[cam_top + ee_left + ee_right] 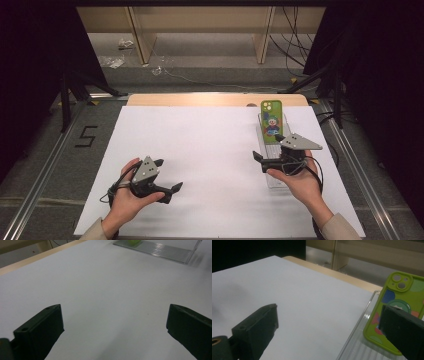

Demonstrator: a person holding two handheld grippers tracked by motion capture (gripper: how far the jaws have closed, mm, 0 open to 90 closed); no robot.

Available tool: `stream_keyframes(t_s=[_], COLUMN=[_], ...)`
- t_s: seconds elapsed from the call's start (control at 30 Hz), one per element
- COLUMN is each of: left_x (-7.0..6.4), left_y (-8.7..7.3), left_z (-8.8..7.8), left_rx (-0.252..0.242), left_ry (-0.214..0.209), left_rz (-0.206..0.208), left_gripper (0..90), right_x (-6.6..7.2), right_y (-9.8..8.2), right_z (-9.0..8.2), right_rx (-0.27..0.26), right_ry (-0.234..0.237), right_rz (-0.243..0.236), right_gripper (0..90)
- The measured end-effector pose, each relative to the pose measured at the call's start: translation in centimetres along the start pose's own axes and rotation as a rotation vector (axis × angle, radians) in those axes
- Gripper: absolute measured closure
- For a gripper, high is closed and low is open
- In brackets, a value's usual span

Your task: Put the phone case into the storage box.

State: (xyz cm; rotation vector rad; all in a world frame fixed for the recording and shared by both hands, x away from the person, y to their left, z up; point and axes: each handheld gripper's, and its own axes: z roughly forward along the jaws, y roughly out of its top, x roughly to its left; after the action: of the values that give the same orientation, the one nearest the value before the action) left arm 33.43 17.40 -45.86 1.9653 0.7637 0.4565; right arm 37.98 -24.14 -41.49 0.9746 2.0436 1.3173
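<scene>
A: Where does the phone case (271, 121) sit?

B: At about two o'clock on the white table (200, 150), leaning upright at the far end of a clear plastic tray (270, 176). It is green with a cartoon print, camera cut-outs at the top.

A: And the claws?

B: The right claw (259, 160) hovers at about four o'clock, over the near end of the tray, just short of the case. Its jaws stand well apart; in the right gripper view the case (397, 312) shows just behind the right-hand jaw. The left claw (167, 175) is at about seven o'clock, well apart from the tray, its jaws spread wide too, with nothing between them.

A: How will the case handle?

B: I judge it very light and somewhat flexible, an empty shell by the look of it, so a hard squeeze across its width may bow it. The glossy back could slip.

A: Where to grip, then?

B: On the two long edges, around mid-height, where the rim is stiffest. The tray looks light and may slide, so the left claw could steady it.
</scene>
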Motion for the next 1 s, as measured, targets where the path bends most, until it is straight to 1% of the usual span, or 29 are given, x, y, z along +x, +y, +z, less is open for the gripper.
stream_keyframes(t_s=[0.27,0.53,1.0], left_x=[0.0,-0.1,-0.1], left_y=[0.0,0.0,-0.2], left_z=[0.0,0.0,-0.4], left_rx=[0.000,-0.003,-0.001], left_ry=[0.000,0.002,0.003], left_rz=[-0.001,-0.003,-0.003], left_gripper=[0.5,0.4,0.4], right_x=[0.3,0.5,0.4], right_y=[-0.3,-0.5,-1.1], right_z=[-0.4,-0.7,-1.4], right_rx=[-0.003,-0.004,-0.017], right_ry=[0.014,0.017,0.026], right_rz=[-0.001,-0.002,0.004], right_gripper=[3.6,3.7,3.7])
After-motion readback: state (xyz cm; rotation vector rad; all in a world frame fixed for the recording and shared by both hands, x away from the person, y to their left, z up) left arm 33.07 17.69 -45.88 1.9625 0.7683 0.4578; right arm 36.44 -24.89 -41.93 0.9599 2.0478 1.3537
